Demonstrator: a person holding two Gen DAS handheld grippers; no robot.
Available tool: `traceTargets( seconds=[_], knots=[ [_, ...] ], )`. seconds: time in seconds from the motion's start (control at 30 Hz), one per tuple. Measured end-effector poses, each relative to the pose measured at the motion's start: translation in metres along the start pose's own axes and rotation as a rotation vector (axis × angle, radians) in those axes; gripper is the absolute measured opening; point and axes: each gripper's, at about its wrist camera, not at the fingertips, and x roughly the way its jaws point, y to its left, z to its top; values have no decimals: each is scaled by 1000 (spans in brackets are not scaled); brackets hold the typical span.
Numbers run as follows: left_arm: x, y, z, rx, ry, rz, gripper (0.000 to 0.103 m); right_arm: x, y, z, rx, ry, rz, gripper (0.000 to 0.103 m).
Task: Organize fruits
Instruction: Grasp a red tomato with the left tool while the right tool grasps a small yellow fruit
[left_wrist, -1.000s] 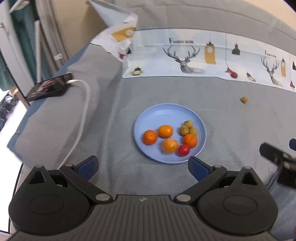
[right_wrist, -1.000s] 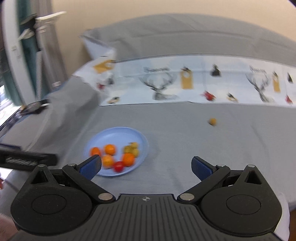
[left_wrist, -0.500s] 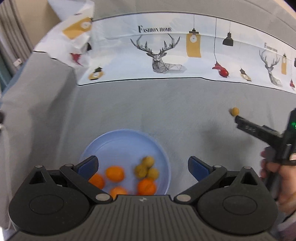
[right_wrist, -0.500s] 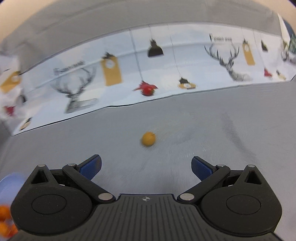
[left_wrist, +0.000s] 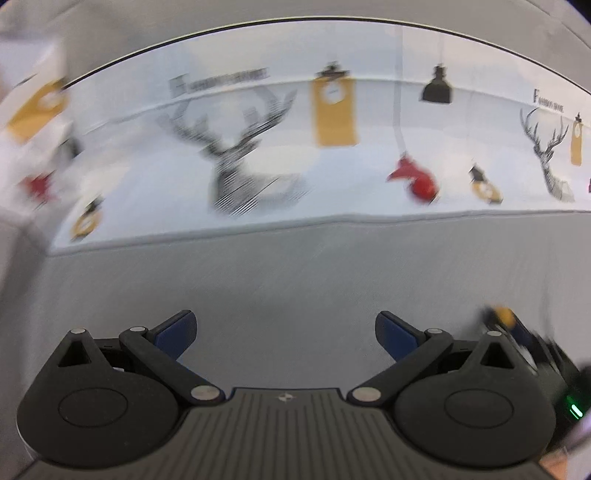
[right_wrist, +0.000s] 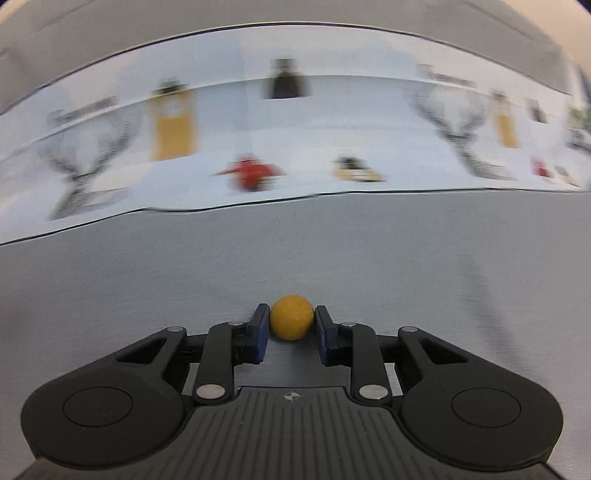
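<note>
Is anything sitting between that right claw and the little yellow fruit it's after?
No. The right gripper has its blue pads on either side of the small yellow fruit on the grey cloth, seemingly touching it.

A home, it seems

A grey cloth (right_wrist: 369, 258) covers the surface; behind lies a decorative sheet (left_wrist: 280, 155) printed with deer and lamps.

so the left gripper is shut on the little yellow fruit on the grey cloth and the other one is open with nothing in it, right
Wrong side. The right wrist view shows the right gripper shut on the yellow fruit on the grey cloth. The left gripper is the open one with nothing in it.
</note>
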Motion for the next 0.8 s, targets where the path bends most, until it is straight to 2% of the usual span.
traceTargets(
  seconds=[0.1,0.2,0.37,0.5,0.53,0.57,0.63,0.67,0.8],
  knots=[
    [44,-43,40,28,-17,-40,103,8,-49,14,142,-34,-134,27],
    [92,-81,75,23,26,-74,103,14,-87,20,234,-67,-226,27],
    [148,-123,110,-25,81,-81,103,31,-109,13,304,-26,-223,27],
    [167,-137,124,-70,77,-88,103,35,-107,12,298,-36,-197,27],
    [169,-138,125,-71,75,-94,97,32,-109,11,296,-38,-197,27],
    [171,-139,126,-70,79,-95,77,33,-109,11,294,-39,-194,27],
    [174,-141,124,-55,81,-77,57,31,-110,12,307,-40,-185,27],
    [172,-142,122,-43,64,-73,34,31,-111,12,315,-41,-182,27],
    [165,-137,118,-24,61,-78,34,29,-113,12,326,-44,-175,27]
  ],
)
